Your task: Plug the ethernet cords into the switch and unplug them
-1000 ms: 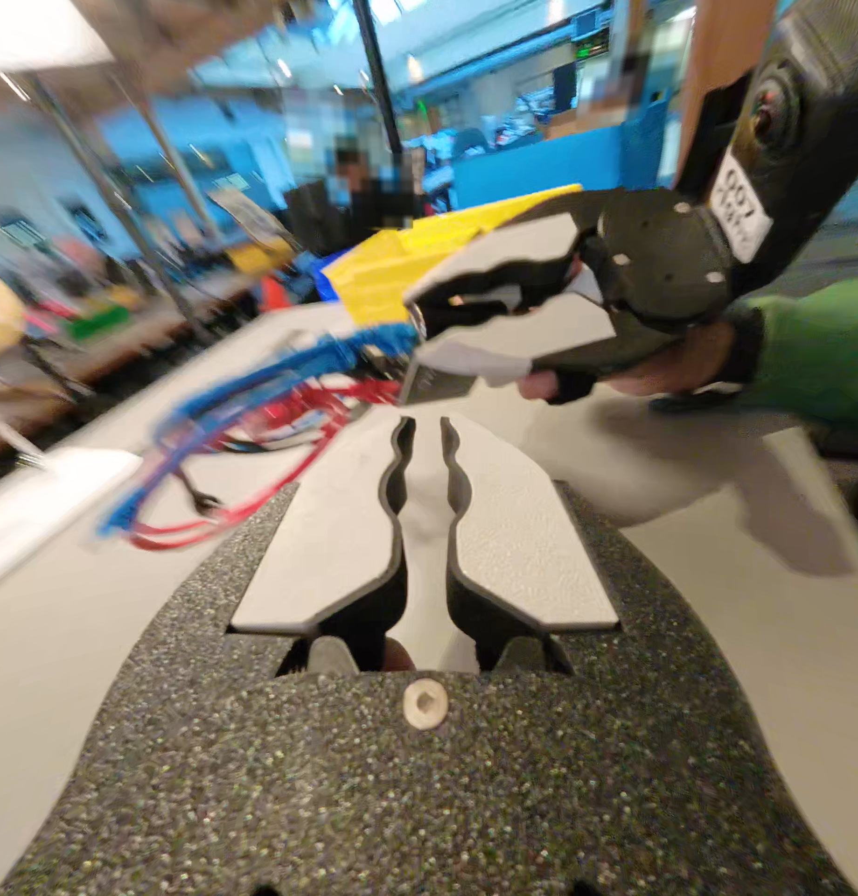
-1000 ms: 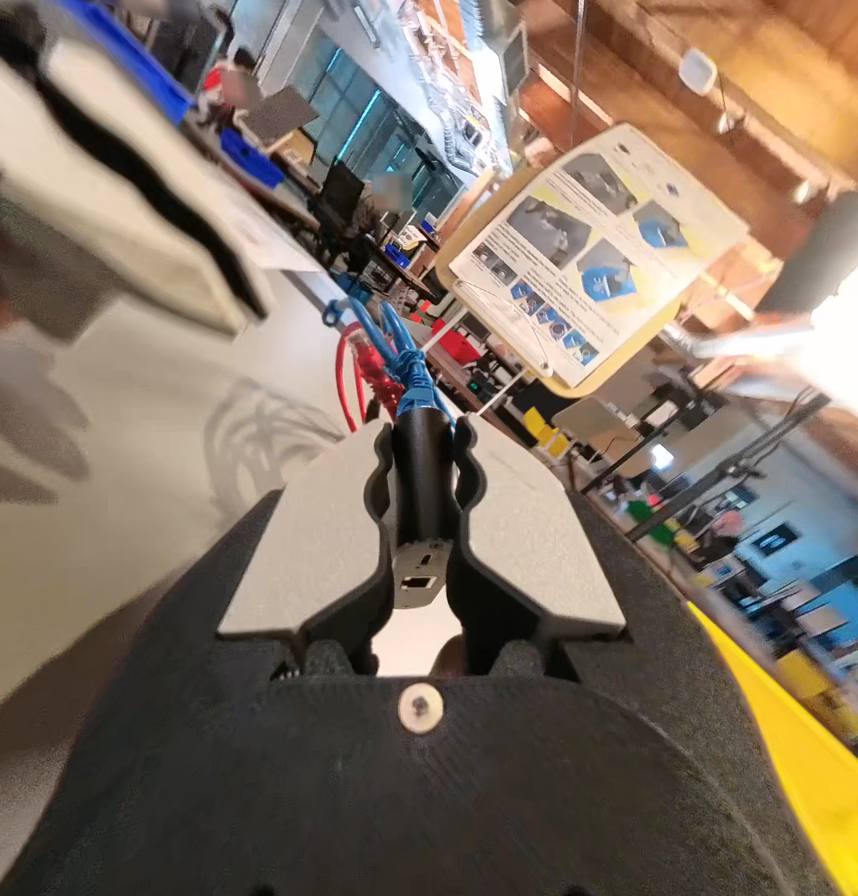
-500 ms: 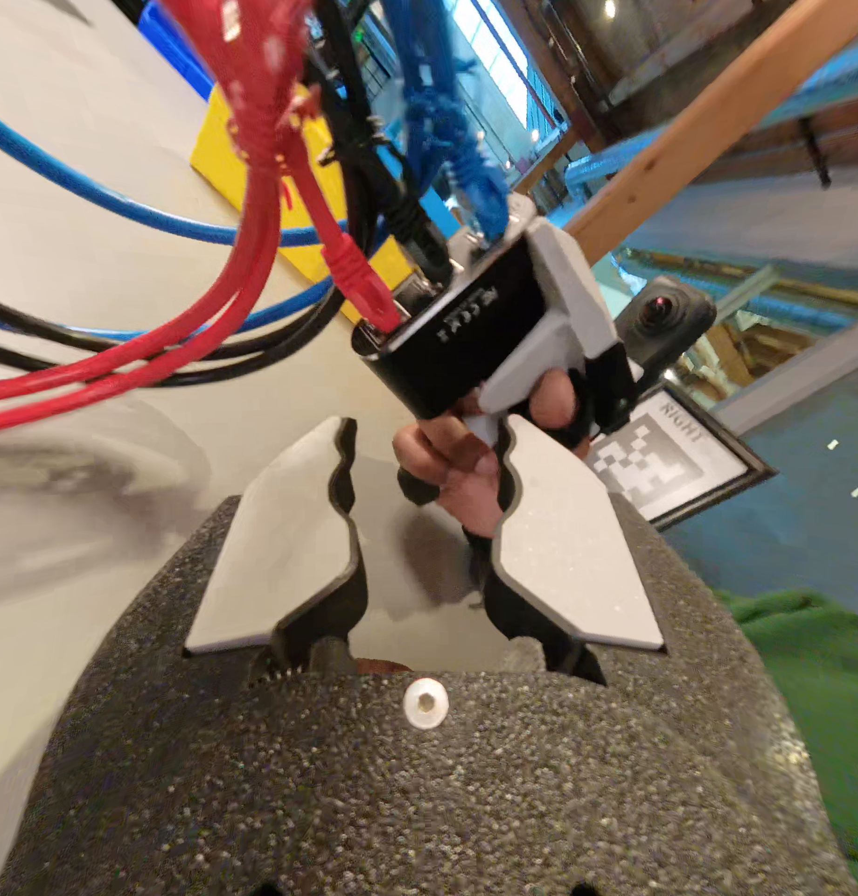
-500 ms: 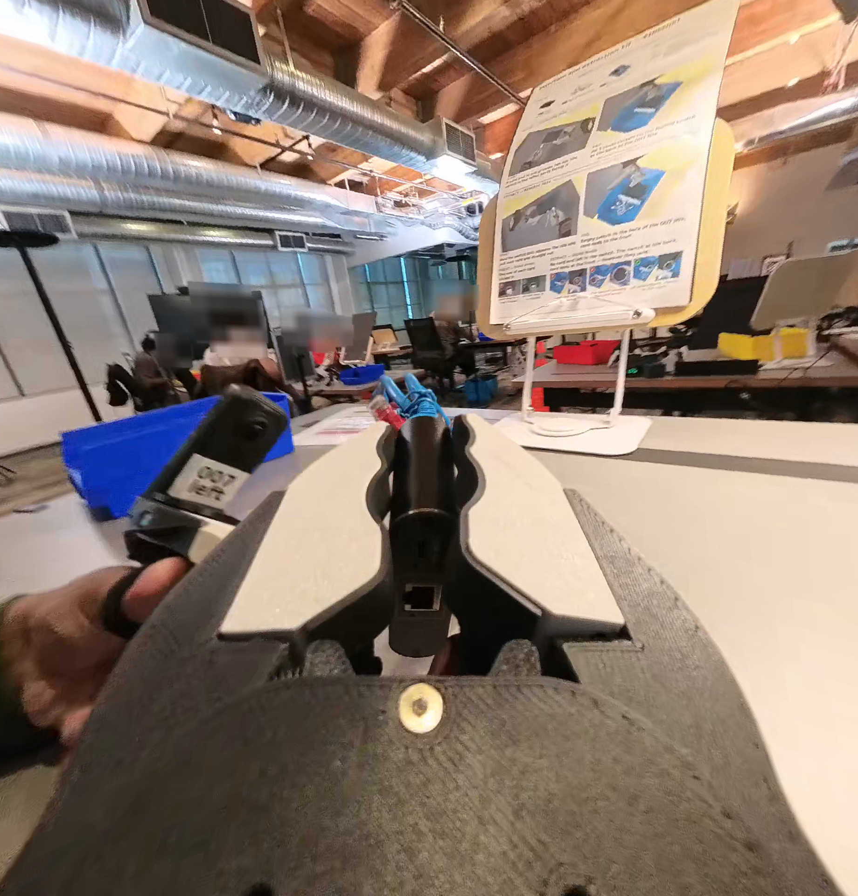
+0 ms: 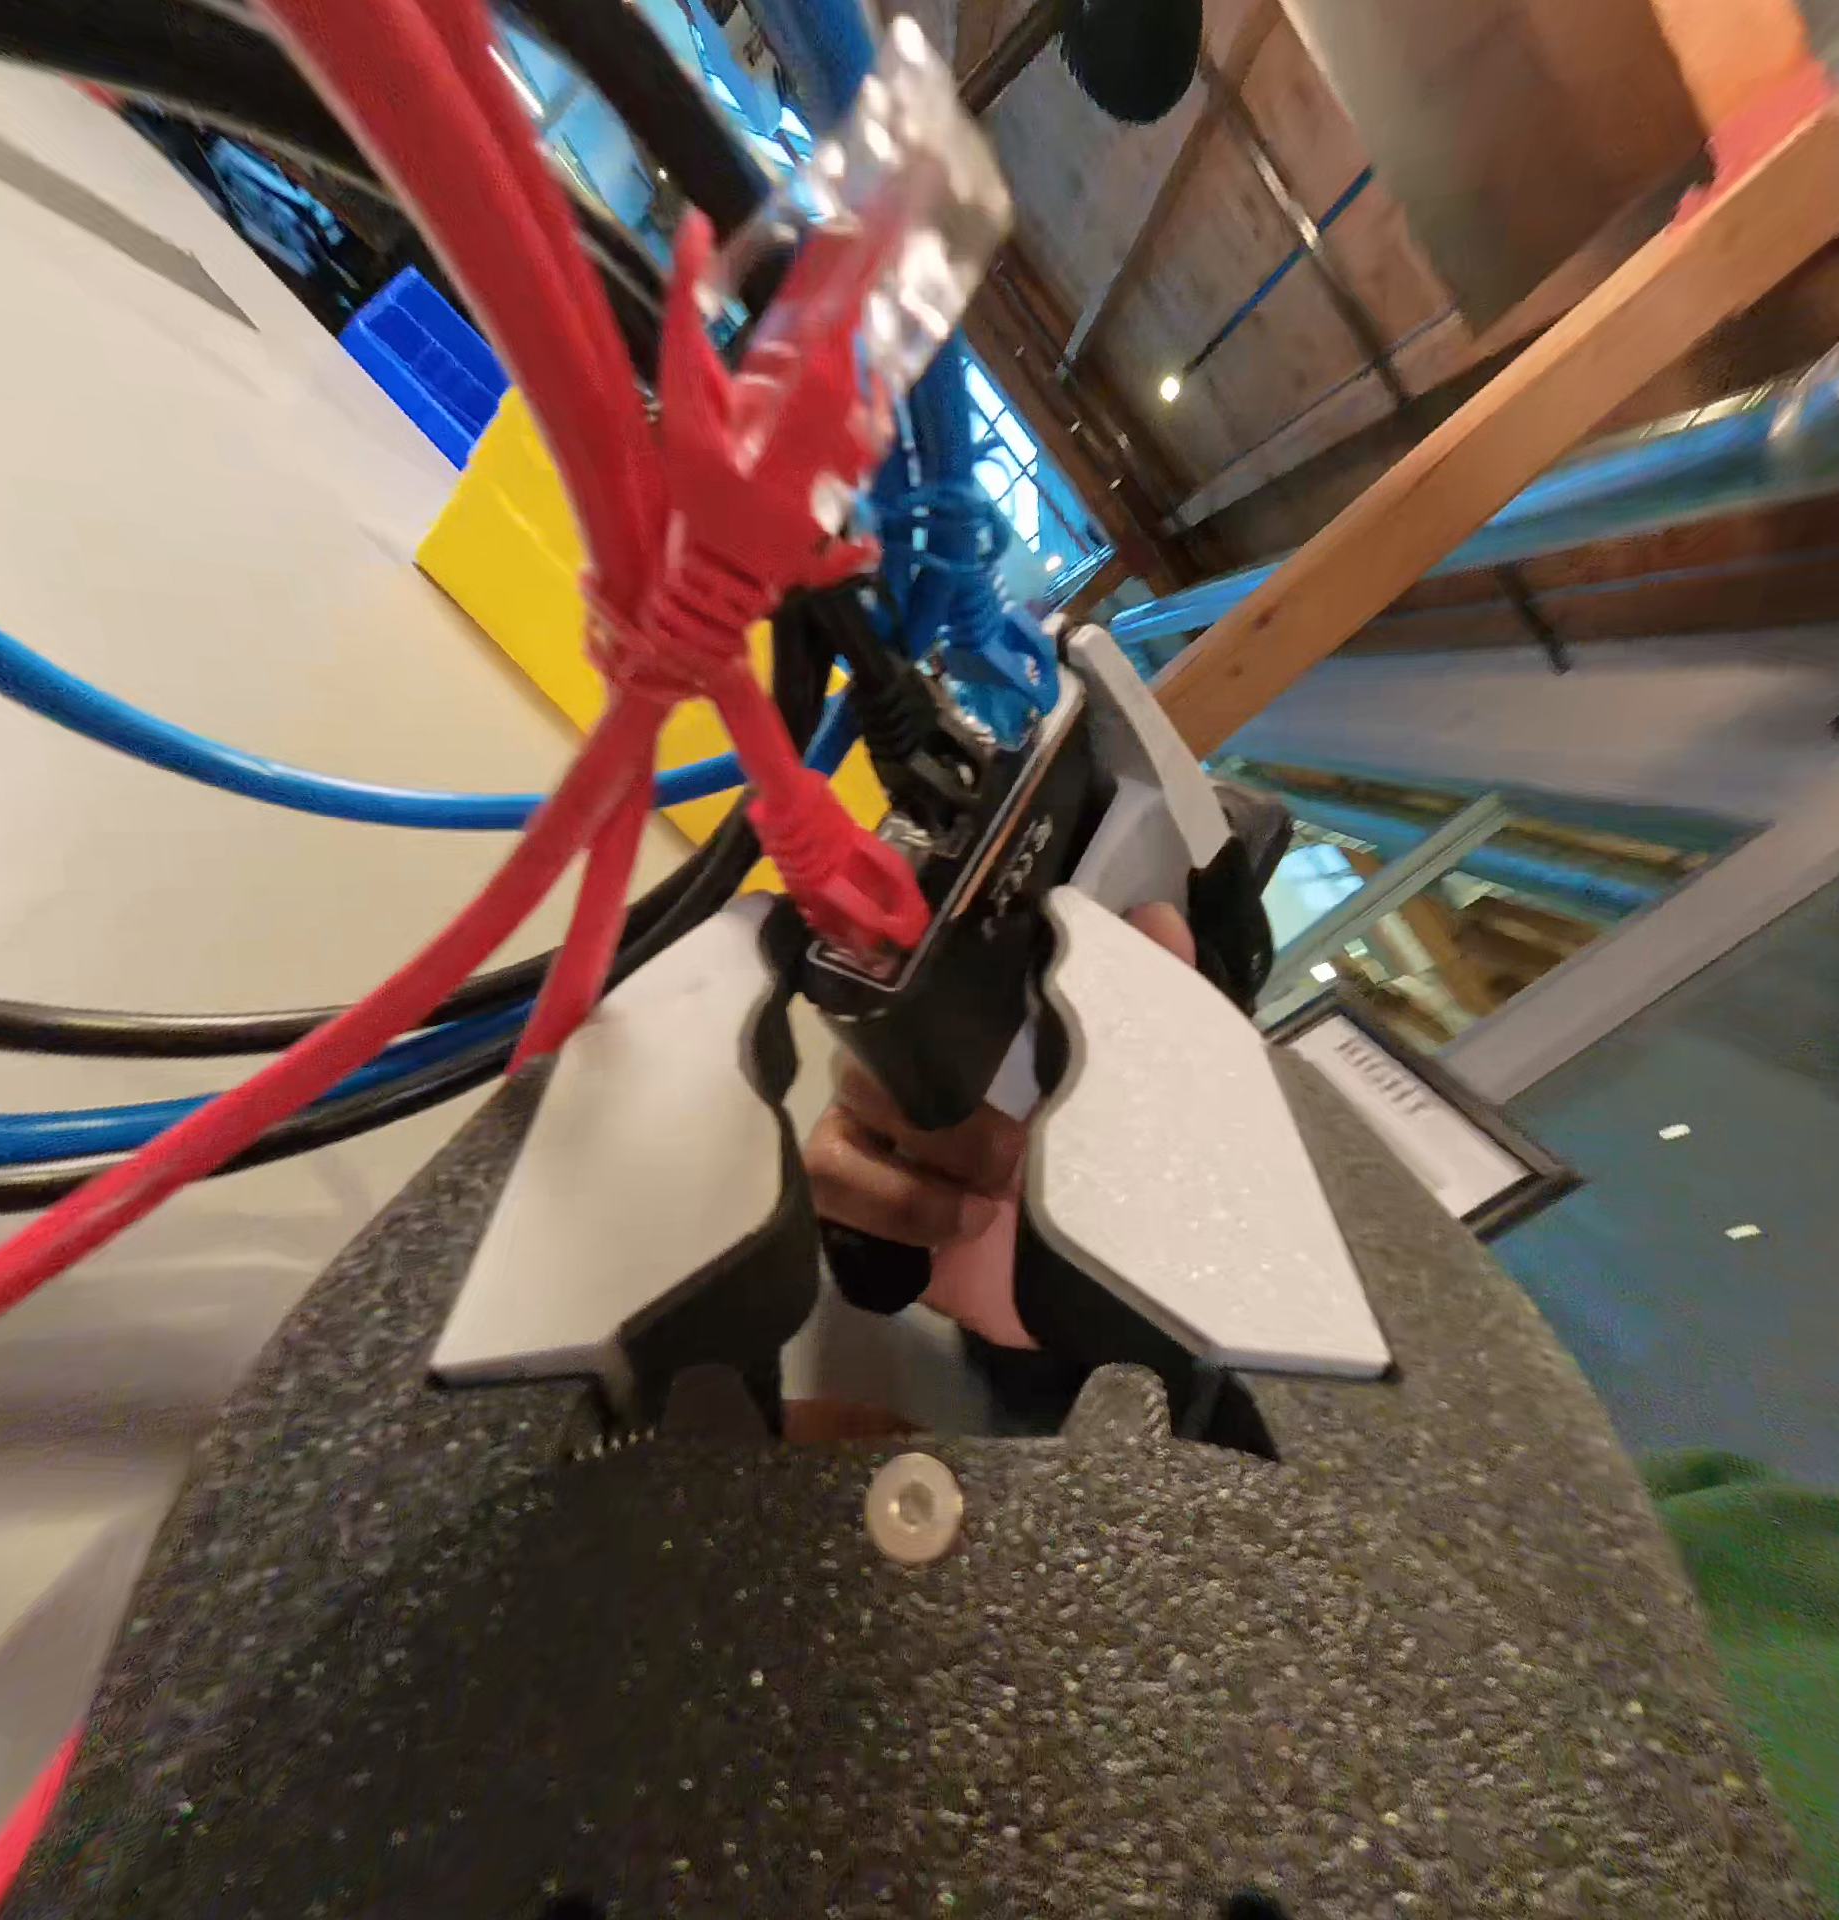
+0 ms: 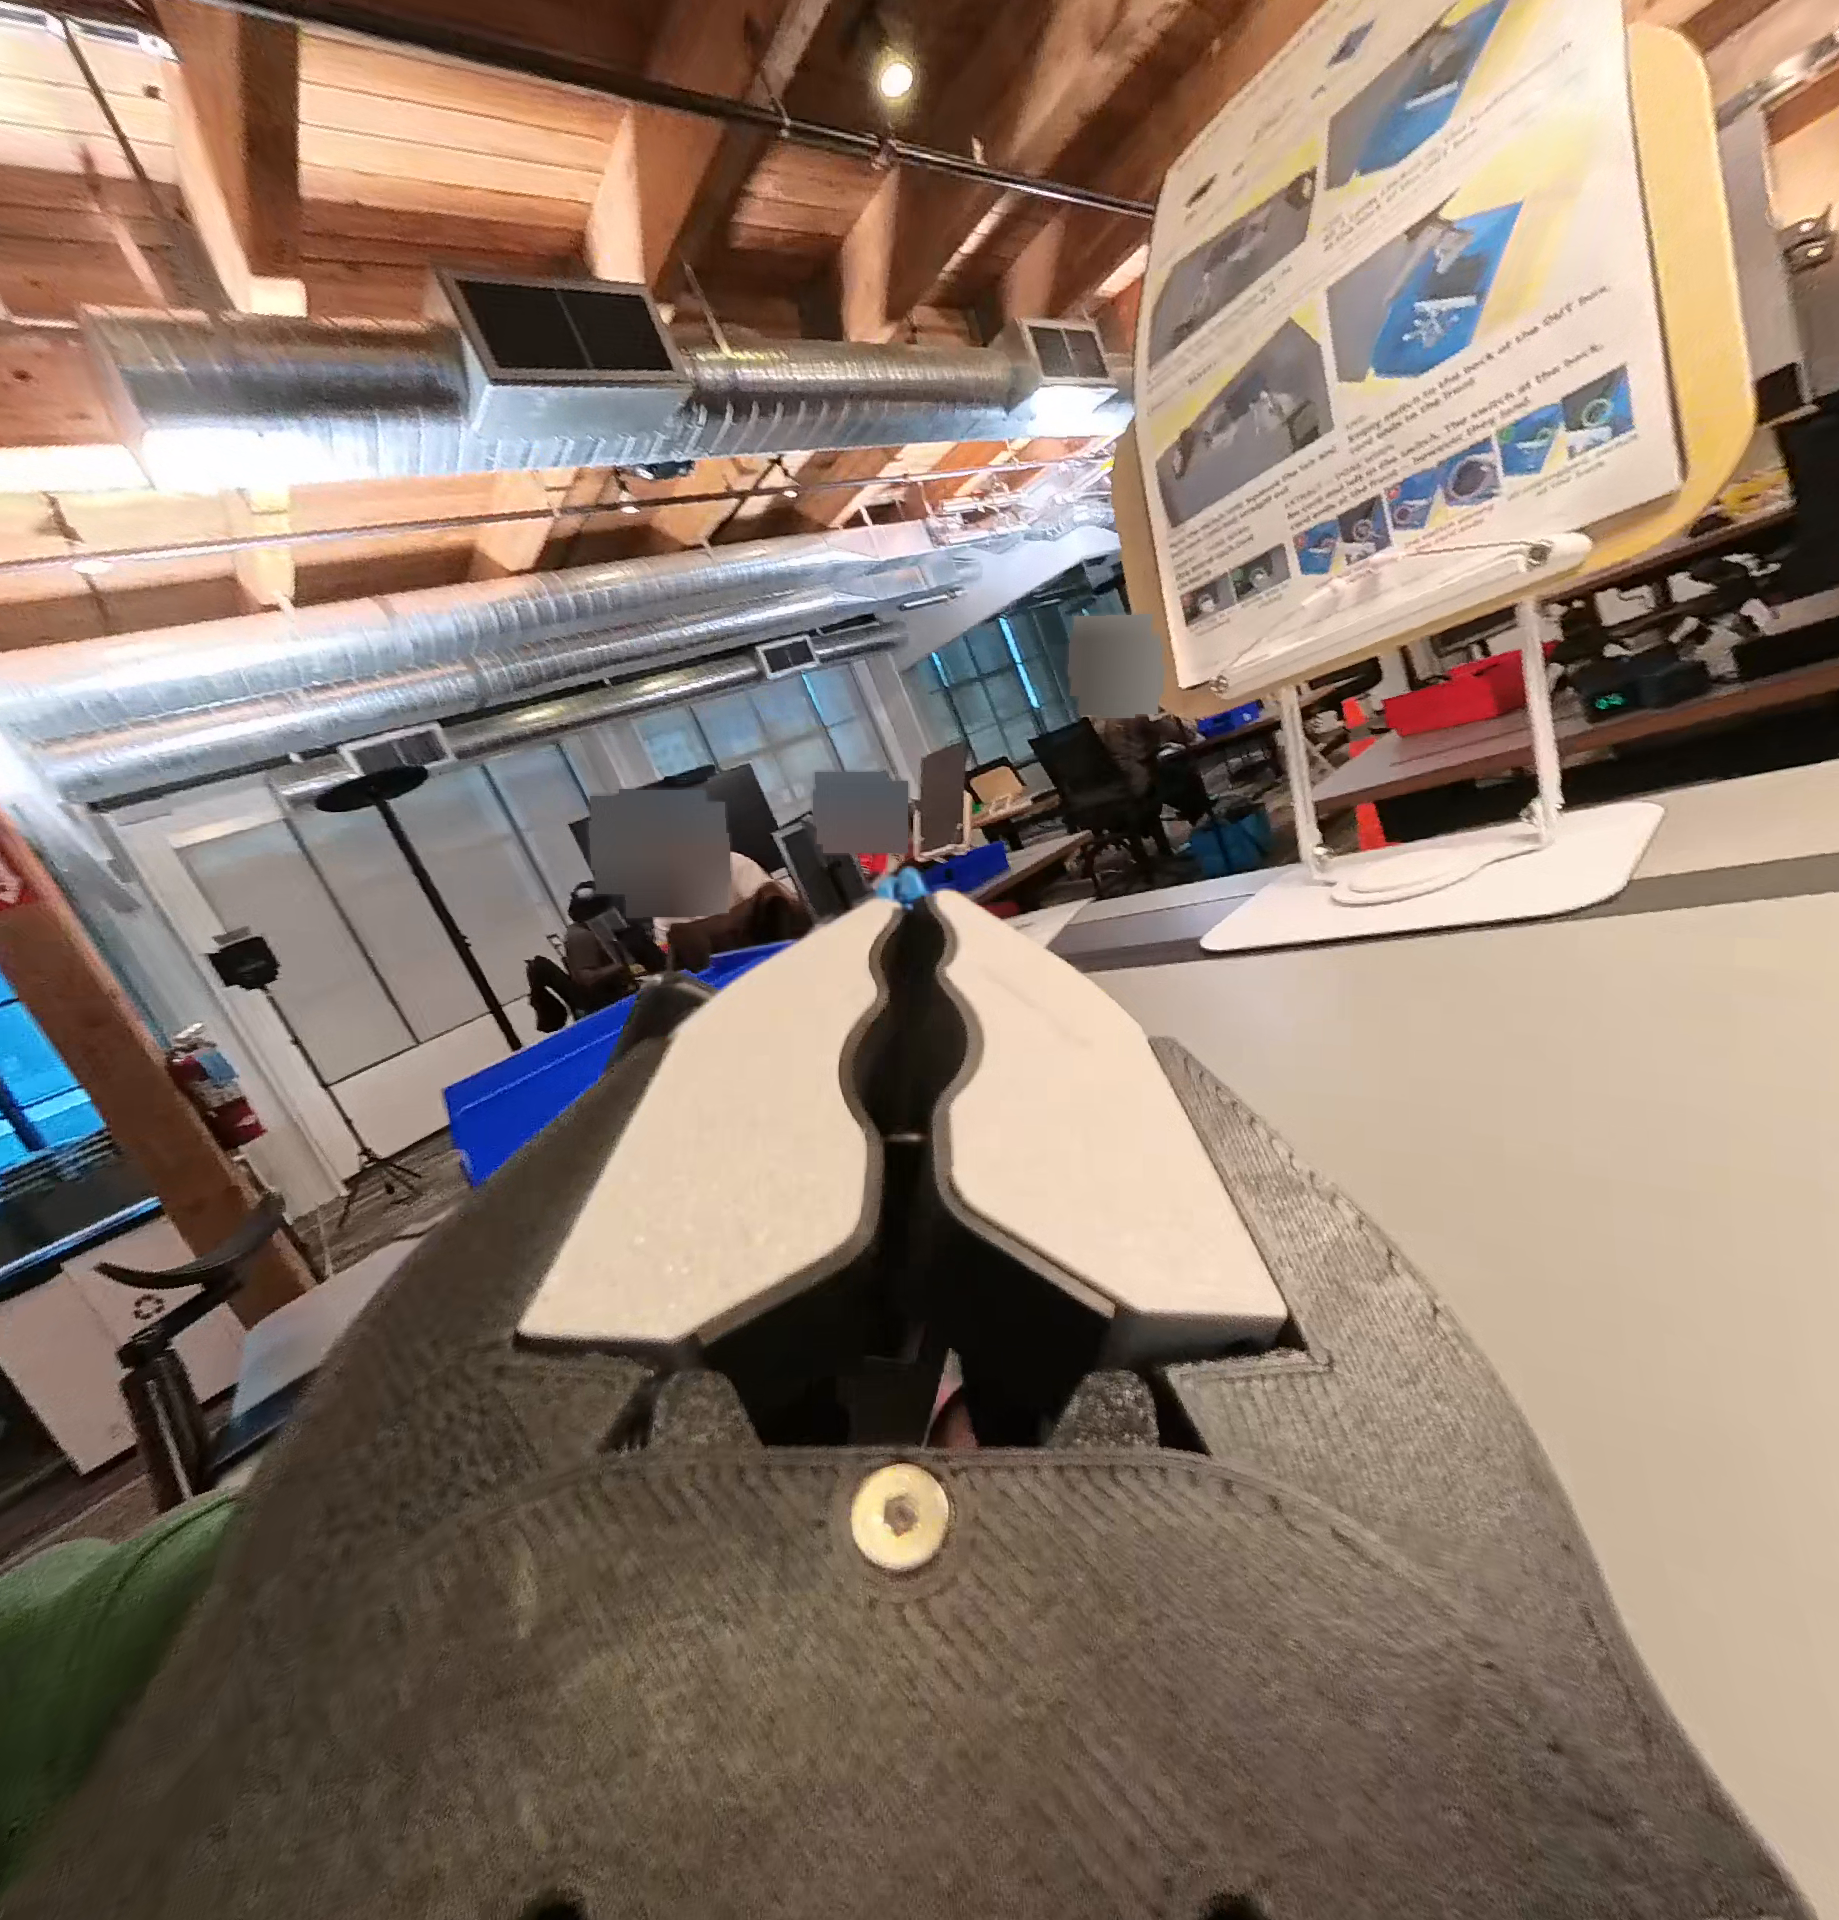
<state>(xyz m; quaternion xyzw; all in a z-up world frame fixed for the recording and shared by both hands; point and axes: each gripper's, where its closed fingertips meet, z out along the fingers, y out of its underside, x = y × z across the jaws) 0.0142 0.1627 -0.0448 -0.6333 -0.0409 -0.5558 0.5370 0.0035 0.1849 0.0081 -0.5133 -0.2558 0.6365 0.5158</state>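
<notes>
So the right gripper (image 5: 1123, 790) is holding the black switch (image 5: 956, 956) up in the air above the pale worktop (image 5: 198, 582), jaws clamped on its body. From its own camera the right gripper (image 6: 910, 925) is showing the two grey jaws pressed nearly together on the dark edge of the switch (image 6: 910, 1049), with just a bit of blue plug (image 6: 902, 885) poking past the tips.

The left gripper (image 5: 899, 956) is sitting right up at the switch with its jaws apart, one on each side of the lower end of the box. Can't really tell if they're touching it, but they aren't squeezing anything.

On the port face, a red ethernet cord (image 5: 842, 873) is sitting plugged into the end nearest the left gripper, a black cord (image 5: 894, 707) is going in next to it, and blue cords (image 5: 988, 644) are plugged in further along. More red cable (image 5: 603, 395) is looping up close to the lens, with a loose clear-tipped plug (image 5: 894, 239) dangling, pretty blurry.

A yellow bin (image 5: 541, 561) and a blue bin (image 5: 427, 353) are sitting on the worktop behind the cables. In the right wrist view, an instruction board on a white stand (image 6: 1414, 343) is standing further back on the worktop.
</notes>
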